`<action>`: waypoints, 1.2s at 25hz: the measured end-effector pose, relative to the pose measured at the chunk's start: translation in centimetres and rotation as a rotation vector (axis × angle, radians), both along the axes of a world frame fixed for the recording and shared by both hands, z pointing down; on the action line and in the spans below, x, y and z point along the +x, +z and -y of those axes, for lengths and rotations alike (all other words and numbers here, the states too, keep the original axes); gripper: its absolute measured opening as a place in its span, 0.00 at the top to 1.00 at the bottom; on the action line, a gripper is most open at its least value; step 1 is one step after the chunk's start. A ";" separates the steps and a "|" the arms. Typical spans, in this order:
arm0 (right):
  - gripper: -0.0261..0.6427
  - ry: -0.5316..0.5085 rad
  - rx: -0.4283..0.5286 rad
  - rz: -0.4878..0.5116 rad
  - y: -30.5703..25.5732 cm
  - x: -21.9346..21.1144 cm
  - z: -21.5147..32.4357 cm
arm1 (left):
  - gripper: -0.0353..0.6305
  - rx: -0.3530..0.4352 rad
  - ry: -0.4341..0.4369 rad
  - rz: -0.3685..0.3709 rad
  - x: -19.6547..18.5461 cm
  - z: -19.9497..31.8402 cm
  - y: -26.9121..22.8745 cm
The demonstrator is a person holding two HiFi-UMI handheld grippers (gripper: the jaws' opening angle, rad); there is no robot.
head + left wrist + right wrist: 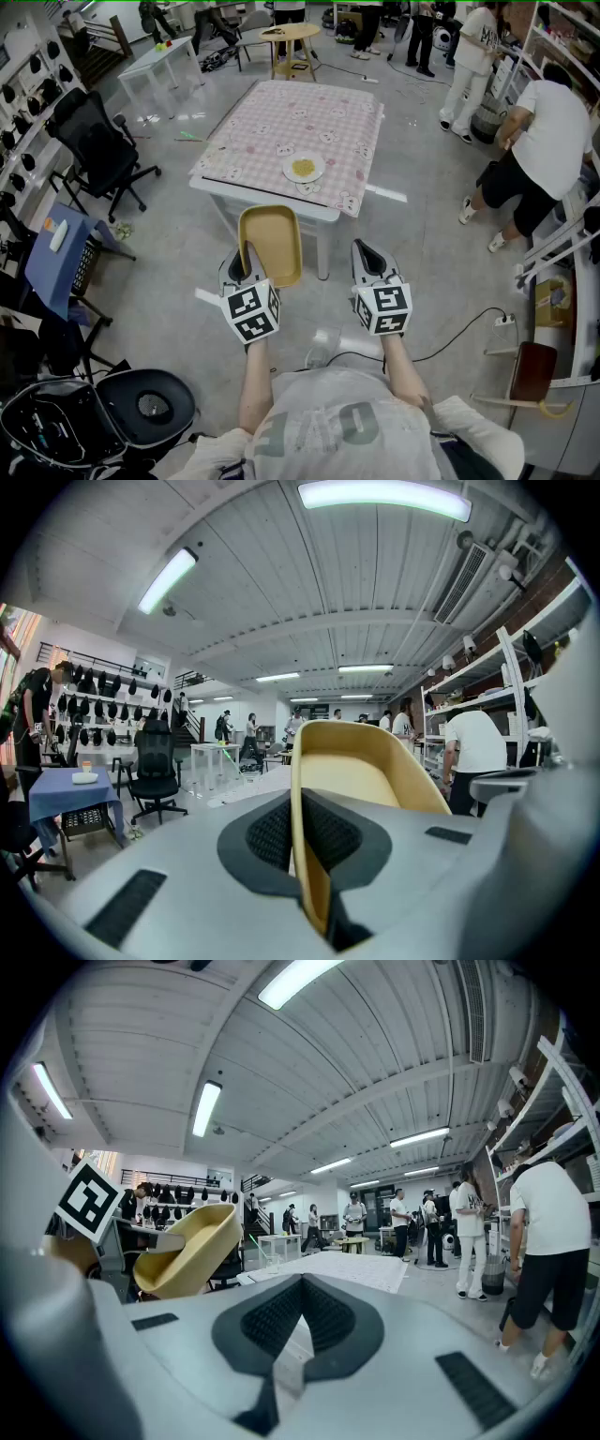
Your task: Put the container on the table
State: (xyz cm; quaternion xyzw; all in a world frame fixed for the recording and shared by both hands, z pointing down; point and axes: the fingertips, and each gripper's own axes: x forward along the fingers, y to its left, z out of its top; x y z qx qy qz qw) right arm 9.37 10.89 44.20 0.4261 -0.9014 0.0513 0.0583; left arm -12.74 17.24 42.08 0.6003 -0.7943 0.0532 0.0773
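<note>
The table (330, 112) with the pink checked cloth stands in front of both your grippers, beyond their tips. The yellow container (270, 246) is in the air before the table's near edge. Your left gripper (241, 269) pinches its left wall, and the container reaches forward and to the right of it. Your right gripper (369, 255) is beside the container, not touching it, with the jaws pressed together on nothing.

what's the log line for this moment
left gripper: shut on container rim | right gripper: shut, empty | container: not yet on table
</note>
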 end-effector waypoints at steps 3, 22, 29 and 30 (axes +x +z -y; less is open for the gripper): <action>0.92 -0.007 -0.019 0.006 0.4 -0.4 0.0 | 0.91 -0.006 0.002 -0.011 -0.3 0.3 0.5; 0.92 -0.024 -0.006 0.028 -3.1 1.0 1.8 | 0.91 0.073 0.023 -0.054 0.6 4.5 -1.9; 0.92 -0.009 0.025 0.050 -2.9 2.8 2.1 | 0.91 0.061 0.042 -0.018 2.0 6.2 -2.7; 0.92 -0.003 0.013 0.065 -2.3 2.8 2.2 | 0.91 0.054 0.038 -0.010 1.9 6.3 -2.9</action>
